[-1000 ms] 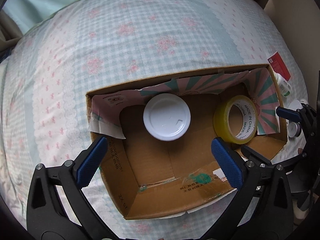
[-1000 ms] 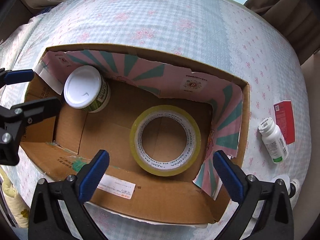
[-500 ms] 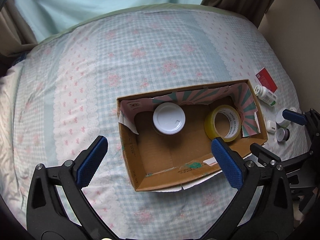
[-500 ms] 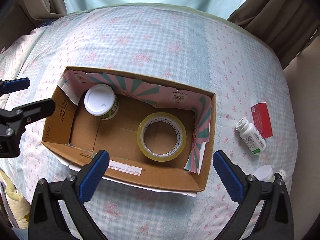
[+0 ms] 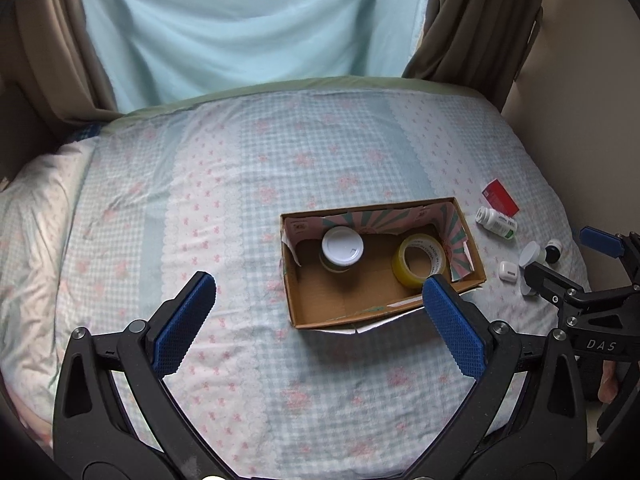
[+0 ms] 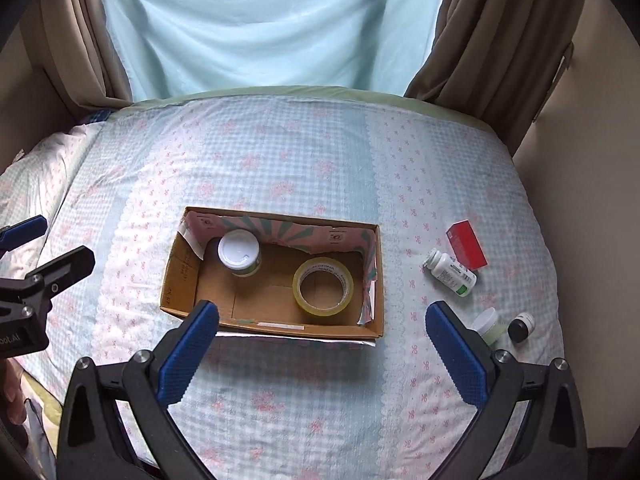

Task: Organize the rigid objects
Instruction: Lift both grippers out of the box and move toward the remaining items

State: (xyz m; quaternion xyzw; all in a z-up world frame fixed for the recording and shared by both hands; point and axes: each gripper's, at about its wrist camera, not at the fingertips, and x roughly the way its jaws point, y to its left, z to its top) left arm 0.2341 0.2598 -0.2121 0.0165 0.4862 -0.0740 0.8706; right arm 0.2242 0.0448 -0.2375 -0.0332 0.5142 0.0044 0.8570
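An open cardboard box (image 5: 312,312) (image 6: 178,276) lies on the bed. Inside stand a white-lidded jar (image 5: 342,245) (image 6: 238,251) and a yellow tape roll (image 5: 418,260) (image 6: 323,286). Right of the box lie a white pill bottle (image 5: 496,222) (image 6: 450,272), a red box (image 5: 500,197) (image 6: 466,244), a pale-lidded jar (image 5: 532,254) (image 6: 488,324), a small black bottle (image 5: 554,250) (image 6: 521,326) and a small white case (image 5: 507,270). My left gripper (image 5: 316,318) is open and empty, high above the bed. My right gripper (image 6: 322,342) is open and empty, high above the box's near edge.
The bed (image 5: 280,160) has a checked floral sheet. A rumpled quilt (image 5: 36,220) lies at the left. Brown curtains (image 6: 492,48) and a pale blue one (image 6: 260,20) hang behind. A beige wall (image 6: 580,160) borders the right side.
Both grippers have pulled up and back from the box, which now looks much smaller. More of the bed and curtains shows. The jar and tape stay in the box.
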